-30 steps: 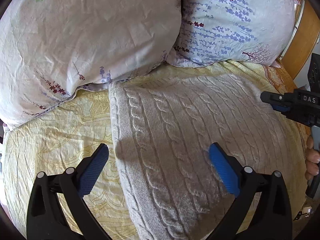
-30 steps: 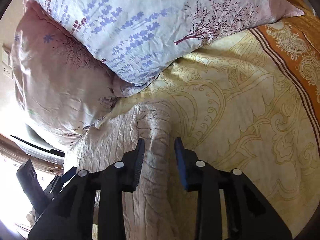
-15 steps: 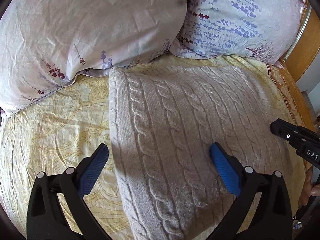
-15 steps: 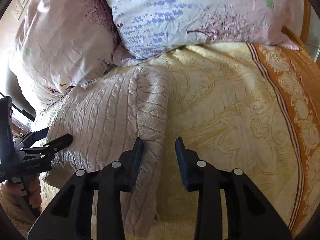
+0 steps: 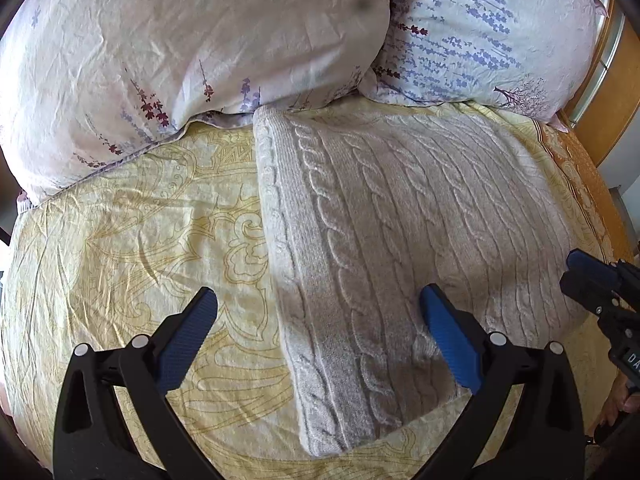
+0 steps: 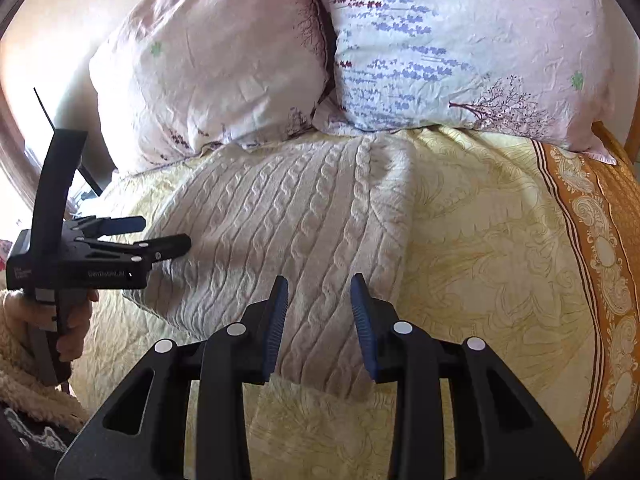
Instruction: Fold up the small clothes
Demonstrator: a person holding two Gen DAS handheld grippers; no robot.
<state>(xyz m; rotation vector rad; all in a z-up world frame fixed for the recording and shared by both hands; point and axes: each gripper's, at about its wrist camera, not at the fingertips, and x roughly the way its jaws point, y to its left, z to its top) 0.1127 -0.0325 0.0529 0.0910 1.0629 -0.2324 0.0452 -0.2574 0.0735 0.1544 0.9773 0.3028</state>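
Note:
A grey cable-knit sweater (image 5: 400,232) lies folded into a flat rectangle on the yellow patterned bedsheet (image 5: 140,232), its far edge against the pillows. My left gripper (image 5: 316,304) hovers open over the sweater's left long edge, one finger above the sheet and one above the knit. In the right wrist view the left gripper (image 6: 160,234) points at the sweater's (image 6: 288,208) left side. My right gripper (image 6: 319,284) stands over the near right corner, its jaws narrowly apart with nothing between them. The right gripper (image 5: 576,272) also shows at the left wrist view's right edge.
Two floral pillows (image 5: 180,60) (image 5: 488,32) lie along the head of the bed. An orange patterned border (image 6: 600,248) runs down the sheet's right side. A wooden bed frame (image 5: 612,92) shows at the far right. A hand in a fleece sleeve (image 6: 24,344) holds the left gripper.
The right gripper has drawn back from the sweater's far right edge to its near corner and rolled level. The left gripper has shifted slightly over the left edge. Both openings look the same.

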